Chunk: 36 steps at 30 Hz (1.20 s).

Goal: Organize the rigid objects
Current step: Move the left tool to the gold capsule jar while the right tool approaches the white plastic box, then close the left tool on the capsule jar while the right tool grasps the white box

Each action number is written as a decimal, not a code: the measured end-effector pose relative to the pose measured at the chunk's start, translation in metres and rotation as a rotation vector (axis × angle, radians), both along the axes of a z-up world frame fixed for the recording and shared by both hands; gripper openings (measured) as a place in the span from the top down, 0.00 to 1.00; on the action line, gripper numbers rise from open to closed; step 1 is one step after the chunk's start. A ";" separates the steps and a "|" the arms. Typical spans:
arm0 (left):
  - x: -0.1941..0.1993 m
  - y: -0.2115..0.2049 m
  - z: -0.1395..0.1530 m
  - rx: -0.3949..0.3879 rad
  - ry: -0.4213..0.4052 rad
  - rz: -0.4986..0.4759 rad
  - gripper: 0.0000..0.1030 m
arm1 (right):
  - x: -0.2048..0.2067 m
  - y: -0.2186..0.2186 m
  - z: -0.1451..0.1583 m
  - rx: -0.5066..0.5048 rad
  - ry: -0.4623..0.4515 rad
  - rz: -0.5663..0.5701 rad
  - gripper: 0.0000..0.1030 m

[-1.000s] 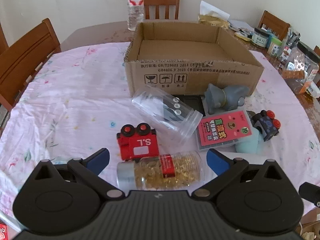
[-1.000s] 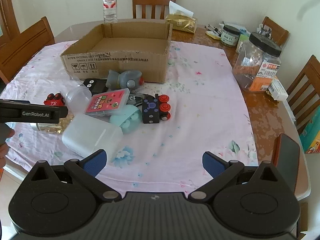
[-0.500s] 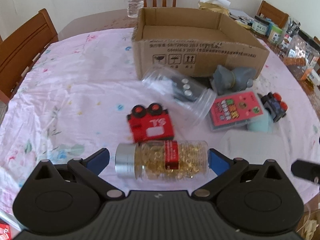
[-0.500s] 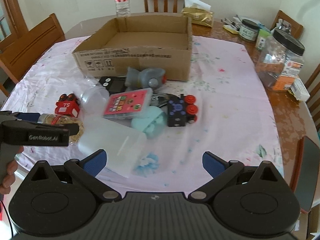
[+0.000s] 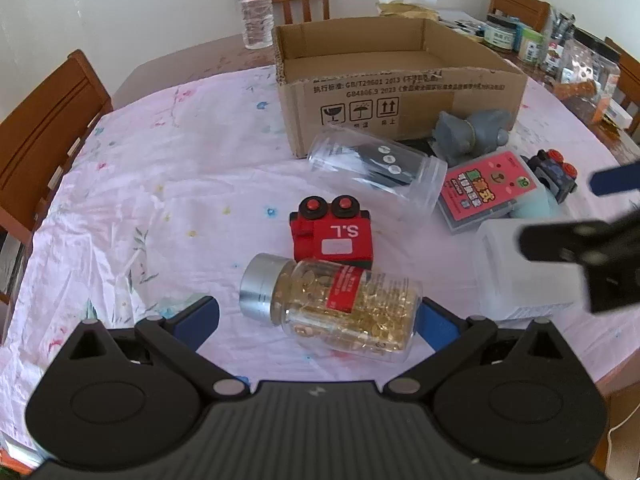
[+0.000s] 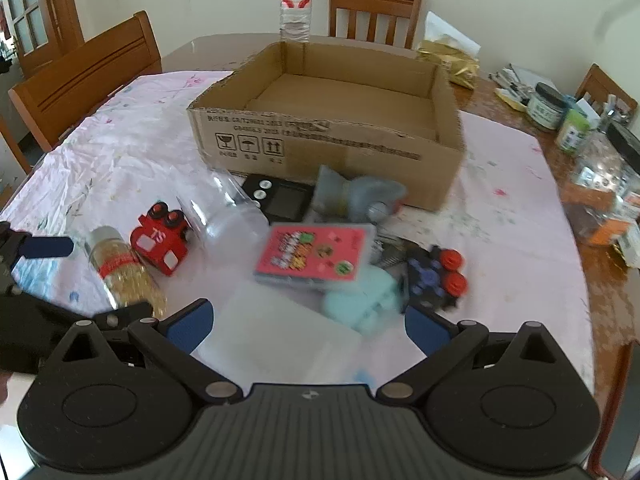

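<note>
A bottle of golden capsules [image 5: 332, 304] lies on its side between the open fingers of my left gripper [image 5: 316, 316], touching neither pad clearly. Behind it sits a red toy truck [image 5: 332, 232], then a clear empty jar [image 5: 380, 168] on its side. My right gripper [image 6: 306, 324] is open over a white translucent box [image 6: 280, 340], seen in the left wrist view as the white box [image 5: 516, 268]. A pink card case [image 6: 316, 256], a teal object [image 6: 360, 300], a dark blue toy truck [image 6: 436, 272] and a grey toy [image 6: 360, 196] lie in front of the open cardboard box [image 6: 332, 140].
A water bottle [image 6: 296, 4] and wooden chairs [image 6: 88, 80] stand at the table's far side. Jars and clutter [image 6: 600, 184] fill the right edge. A black device [image 6: 276, 196] lies by the cardboard box. The pink cloth [image 5: 160, 184] covers the table.
Both grippers moved forward toward the objects. The capsule bottle now lies tilted between my left fingers, and the white box has come between my right fingers.
</note>
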<state>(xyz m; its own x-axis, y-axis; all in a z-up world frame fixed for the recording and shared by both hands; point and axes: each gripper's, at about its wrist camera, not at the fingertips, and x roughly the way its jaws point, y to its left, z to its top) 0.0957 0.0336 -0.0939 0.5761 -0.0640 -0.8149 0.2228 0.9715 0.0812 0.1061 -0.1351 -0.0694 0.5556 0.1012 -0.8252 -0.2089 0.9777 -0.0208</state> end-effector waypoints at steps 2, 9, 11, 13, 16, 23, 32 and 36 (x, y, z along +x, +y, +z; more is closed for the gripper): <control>0.000 0.001 -0.001 -0.004 0.002 -0.010 0.00 | 0.006 0.007 -0.004 -0.010 0.001 0.000 0.00; 0.002 0.002 -0.004 0.002 0.010 -0.044 0.00 | 0.008 0.014 -0.019 -0.044 0.036 0.000 0.00; 0.004 0.001 -0.006 0.012 0.013 -0.056 0.00 | 0.004 0.010 -0.019 -0.032 0.052 -0.006 0.00; 0.005 0.000 -0.006 0.021 0.012 -0.067 0.00 | 0.000 0.003 -0.019 -0.017 0.068 -0.018 0.00; 0.006 -0.002 -0.006 0.030 0.012 -0.076 0.00 | -0.007 -0.011 -0.020 0.007 0.094 -0.046 0.00; 0.010 -0.005 -0.010 0.033 0.028 -0.085 0.00 | -0.020 -0.036 -0.027 0.022 0.126 -0.072 0.00; 0.013 0.005 -0.023 -0.044 0.065 -0.054 0.00 | -0.022 -0.030 -0.050 -0.032 0.147 -0.017 0.00; 0.013 0.009 -0.026 -0.071 0.059 -0.051 0.00 | -0.024 -0.028 -0.050 -0.031 0.133 0.004 0.00</control>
<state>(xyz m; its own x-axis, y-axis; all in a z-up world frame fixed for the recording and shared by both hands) 0.1091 0.0429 -0.1195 0.5219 -0.1505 -0.8396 0.2743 0.9616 -0.0018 0.0823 -0.1634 -0.1198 0.4409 0.0759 -0.8943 -0.2154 0.9762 -0.0233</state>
